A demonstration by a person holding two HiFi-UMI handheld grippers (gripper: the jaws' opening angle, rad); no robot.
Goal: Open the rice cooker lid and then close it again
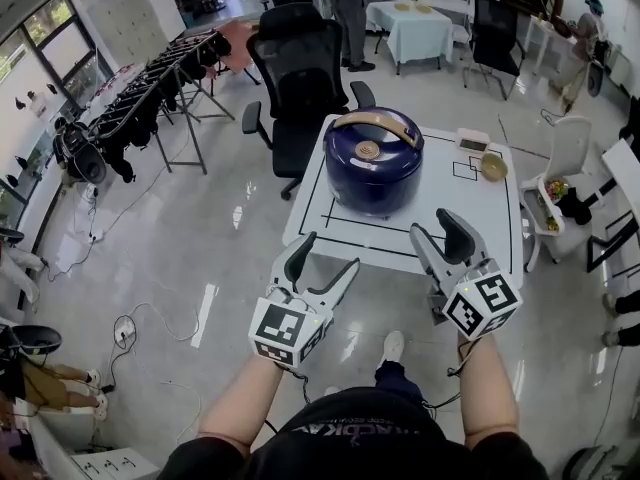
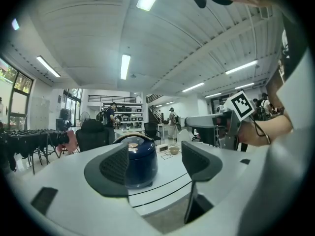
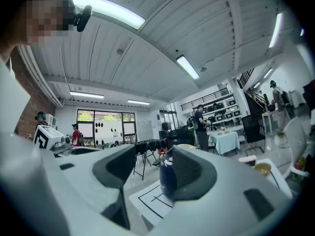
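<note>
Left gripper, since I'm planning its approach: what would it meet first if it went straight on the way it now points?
Probably the blue rice cooker, framed between the open fingers of the left gripper. Depth is unclear, so the near edge of the table could come first if the line runs low.

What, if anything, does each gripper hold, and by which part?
Nothing. The left gripper and the right gripper are both open and empty, short of the rice cooker.
</note>
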